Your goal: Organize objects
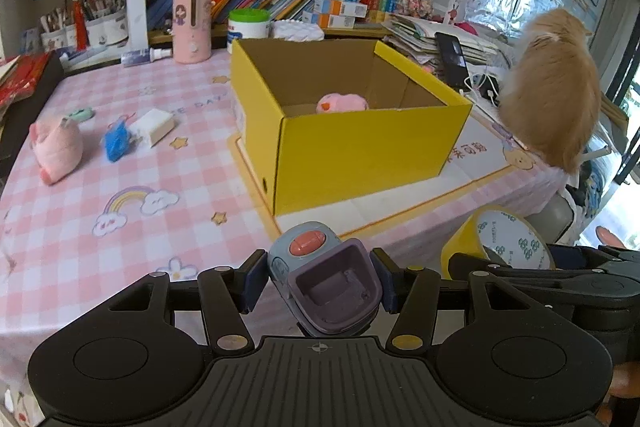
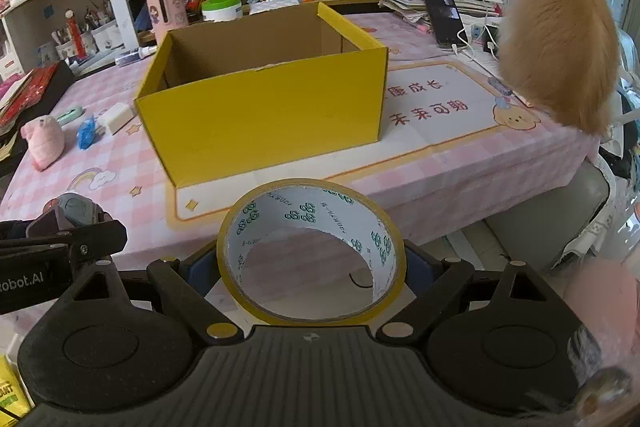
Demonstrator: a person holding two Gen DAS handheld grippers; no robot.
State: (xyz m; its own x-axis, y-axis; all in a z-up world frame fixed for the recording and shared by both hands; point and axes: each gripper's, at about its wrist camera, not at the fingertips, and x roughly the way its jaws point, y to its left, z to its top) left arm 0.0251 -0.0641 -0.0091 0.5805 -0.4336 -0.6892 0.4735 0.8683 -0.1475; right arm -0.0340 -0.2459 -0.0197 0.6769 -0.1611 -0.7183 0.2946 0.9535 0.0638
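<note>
My left gripper (image 1: 318, 281) is shut on a small blue-and-purple toy (image 1: 324, 275) with an orange button, held above the table's near edge in front of the yellow box (image 1: 360, 151). My right gripper (image 2: 312, 267) is shut on a yellow tape roll (image 2: 312, 251), also near the front edge; the roll (image 1: 500, 239) shows at the right of the left wrist view. The open box (image 2: 260, 115) holds a pink plush (image 1: 342, 103). The left gripper with the toy (image 2: 76, 211) appears at the left of the right wrist view.
On the pink checked tablecloth (image 1: 120, 227) left of the box lie a pink plush pig (image 1: 56, 151), a blue item (image 1: 117, 143), a white block (image 1: 154, 127) and a green item (image 1: 80, 114). An orange cat (image 2: 560, 39) sits at the table's right edge. Bookshelves, a phone (image 2: 442, 15) and cables stand behind.
</note>
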